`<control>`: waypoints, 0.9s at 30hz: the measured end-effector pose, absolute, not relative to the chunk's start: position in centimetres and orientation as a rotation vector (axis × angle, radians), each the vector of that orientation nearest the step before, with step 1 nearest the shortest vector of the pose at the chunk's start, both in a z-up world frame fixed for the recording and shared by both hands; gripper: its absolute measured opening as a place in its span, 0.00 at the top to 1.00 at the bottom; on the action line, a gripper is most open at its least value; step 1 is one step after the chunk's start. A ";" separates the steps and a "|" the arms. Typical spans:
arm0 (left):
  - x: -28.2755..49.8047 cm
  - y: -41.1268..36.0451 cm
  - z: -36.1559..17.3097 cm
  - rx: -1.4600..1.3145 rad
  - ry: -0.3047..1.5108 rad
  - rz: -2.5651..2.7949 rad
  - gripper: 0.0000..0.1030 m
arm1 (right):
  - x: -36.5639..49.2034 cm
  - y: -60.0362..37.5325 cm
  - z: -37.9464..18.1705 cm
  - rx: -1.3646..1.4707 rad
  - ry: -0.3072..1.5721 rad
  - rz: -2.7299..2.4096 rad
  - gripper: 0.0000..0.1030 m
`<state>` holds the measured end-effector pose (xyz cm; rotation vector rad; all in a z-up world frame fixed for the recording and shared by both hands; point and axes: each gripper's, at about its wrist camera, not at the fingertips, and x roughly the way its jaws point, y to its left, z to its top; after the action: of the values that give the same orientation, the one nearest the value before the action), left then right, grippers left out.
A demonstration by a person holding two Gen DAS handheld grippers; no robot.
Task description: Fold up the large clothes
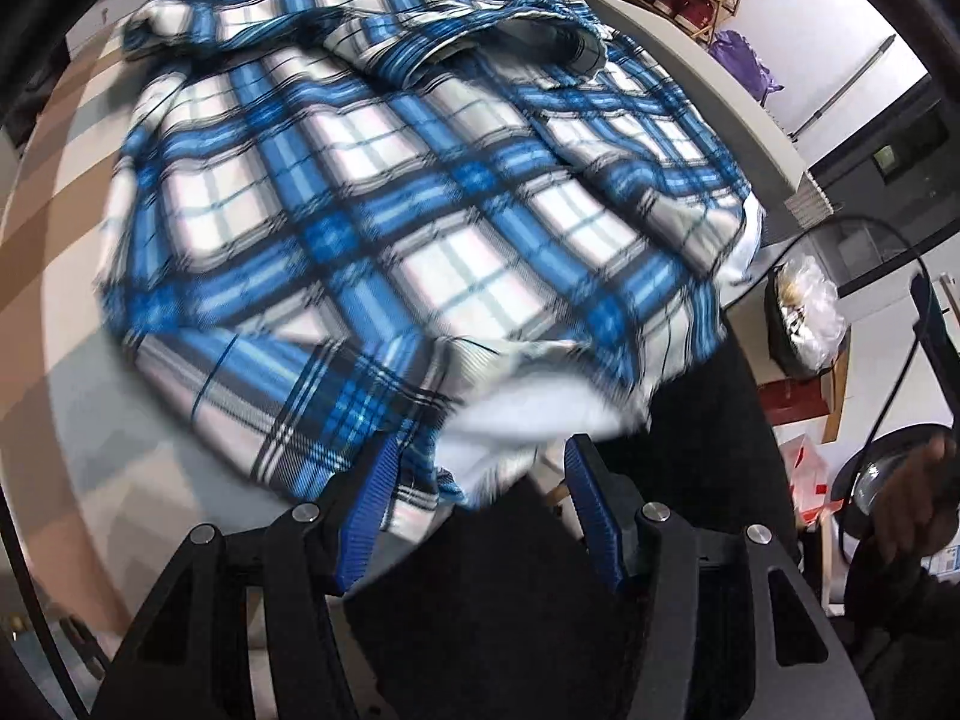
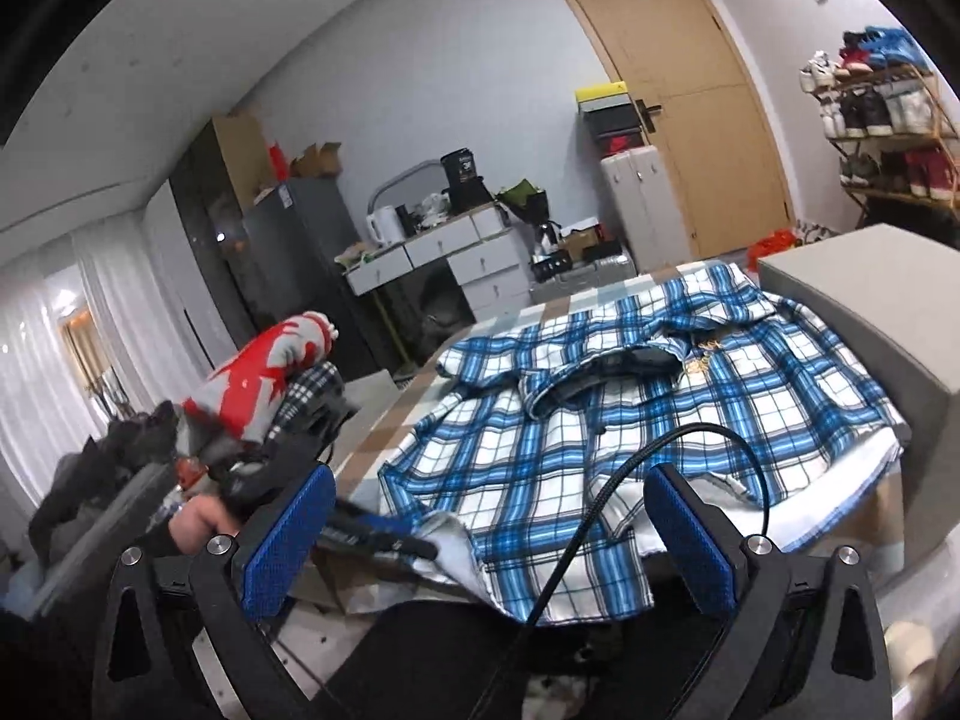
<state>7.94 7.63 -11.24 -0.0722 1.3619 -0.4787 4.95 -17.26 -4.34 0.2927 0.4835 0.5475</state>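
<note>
Here, blurred shirt [image 1: 384, 228], hem underside hidden

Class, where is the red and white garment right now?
In the right wrist view, the red and white garment tops a clothes pile at left, beside the plaid shirt.

A tan door [image 2: 678, 102], a loaded shoe rack [image 2: 882, 120], white drawers [image 2: 474, 246] and a grey fridge [image 2: 300, 252] line the walls

Two grippers, both with jaws apart
Left gripper [image 1: 480, 474] tipped steeply down, blue pads [image 1: 369, 510] set wide with a bit of cloth hem in the gap, not pinched. Right gripper [image 2: 489, 534] aimed nearly level, blue pads [image 2: 288, 546] spread wide with nothing squeezed. One hand [image 2: 201, 519] seen gripping the left tool's handle
</note>
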 end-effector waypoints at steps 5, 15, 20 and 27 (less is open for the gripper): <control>5.2 8.3 -11.3 0.019 1.387 -0.407 0.50 | 5.1 -17.9 -5.7 0.328 0.526 0.547 0.00; 2.8 8.8 -11.5 -0.043 1.291 -0.370 0.50 | 4.6 -26.6 -6.1 0.404 0.544 0.367 0.00; 2.8 9.6 -10.0 -0.181 1.126 -0.400 0.50 | 1.9 -30.8 -2.6 0.374 0.431 0.289 0.00; 2.3 10.8 -4.8 -0.274 0.849 -0.444 0.49 | -8.0 -35.9 11.0 0.208 0.043 0.230 0.00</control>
<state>2.33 10.83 -4.81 -0.2744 0.8494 -0.4437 -7.96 -35.95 11.03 0.2075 0.0428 0.2304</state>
